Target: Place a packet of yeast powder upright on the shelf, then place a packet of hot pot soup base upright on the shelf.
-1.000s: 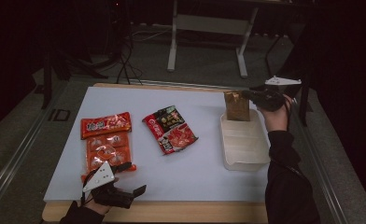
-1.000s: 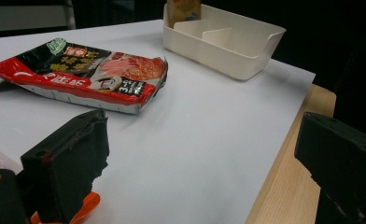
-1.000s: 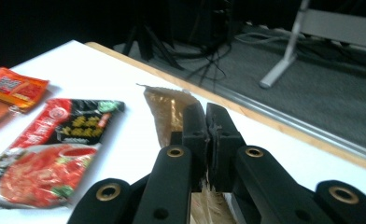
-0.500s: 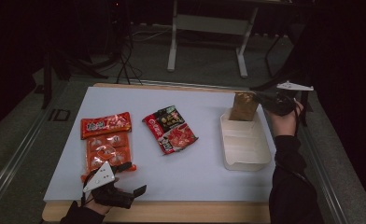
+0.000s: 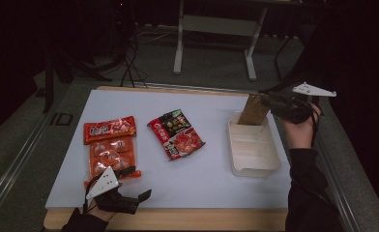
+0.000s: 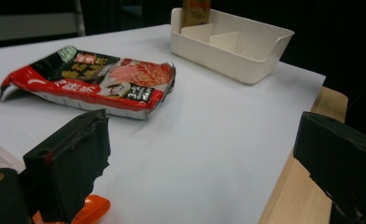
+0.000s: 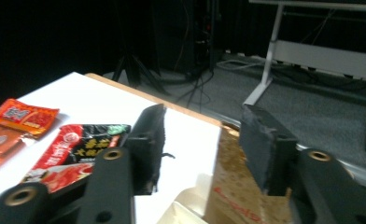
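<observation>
Right gripper (image 5: 270, 103) at far right of the white-covered counter (image 5: 216, 169): jaws spread apart, the upright brown paper packet (image 5: 253, 110) below and between them, no visible contact. Packet stands in the far end of the cream plastic divided bin (image 5: 253, 166). Left gripper (image 5: 138, 199) at near left edge: jaws wide apart, holding nothing.

Brown packet (image 5: 253, 110) stands upright in cream bin (image 5: 254, 165).
</observation>
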`<action>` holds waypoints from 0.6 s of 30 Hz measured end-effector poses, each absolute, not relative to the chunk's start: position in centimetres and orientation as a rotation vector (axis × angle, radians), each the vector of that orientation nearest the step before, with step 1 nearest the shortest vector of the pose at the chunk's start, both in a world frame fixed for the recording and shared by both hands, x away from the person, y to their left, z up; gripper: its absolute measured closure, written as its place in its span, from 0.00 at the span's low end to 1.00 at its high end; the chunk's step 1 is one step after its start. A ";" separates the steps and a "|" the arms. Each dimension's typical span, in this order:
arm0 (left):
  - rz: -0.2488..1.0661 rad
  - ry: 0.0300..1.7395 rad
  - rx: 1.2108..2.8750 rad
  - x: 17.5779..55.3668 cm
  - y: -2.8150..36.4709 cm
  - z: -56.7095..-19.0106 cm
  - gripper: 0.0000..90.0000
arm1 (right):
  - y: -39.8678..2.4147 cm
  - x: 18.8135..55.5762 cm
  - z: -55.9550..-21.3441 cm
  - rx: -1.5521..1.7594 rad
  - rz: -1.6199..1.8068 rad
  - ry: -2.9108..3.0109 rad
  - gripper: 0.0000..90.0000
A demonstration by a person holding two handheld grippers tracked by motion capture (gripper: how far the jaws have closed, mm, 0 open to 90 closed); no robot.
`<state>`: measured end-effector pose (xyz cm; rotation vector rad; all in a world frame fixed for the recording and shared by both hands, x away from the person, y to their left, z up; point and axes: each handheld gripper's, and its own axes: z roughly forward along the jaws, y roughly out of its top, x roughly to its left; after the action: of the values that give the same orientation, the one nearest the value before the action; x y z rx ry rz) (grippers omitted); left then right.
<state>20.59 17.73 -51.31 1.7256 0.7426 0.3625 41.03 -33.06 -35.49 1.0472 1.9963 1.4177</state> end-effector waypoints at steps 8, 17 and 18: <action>0.310 0.762 1.775 20.6 17.3 -50.8 0.05 | -31.8 37.1 -35.1 1.000 1.487 1.957 0.29; 0.297 0.760 1.805 21.0 17.0 -49.9 0.05 | -31.1 32.4 -35.7 0.957 1.587 1.929 0.12; 0.296 0.761 1.805 21.1 17.0 -49.8 0.05 | -31.0 31.9 -36.0 0.947 1.596 1.952 0.12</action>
<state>21.13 17.00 -49.76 1.8049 0.7614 0.2961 31.85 -31.01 -35.97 0.9468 1.9515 1.5957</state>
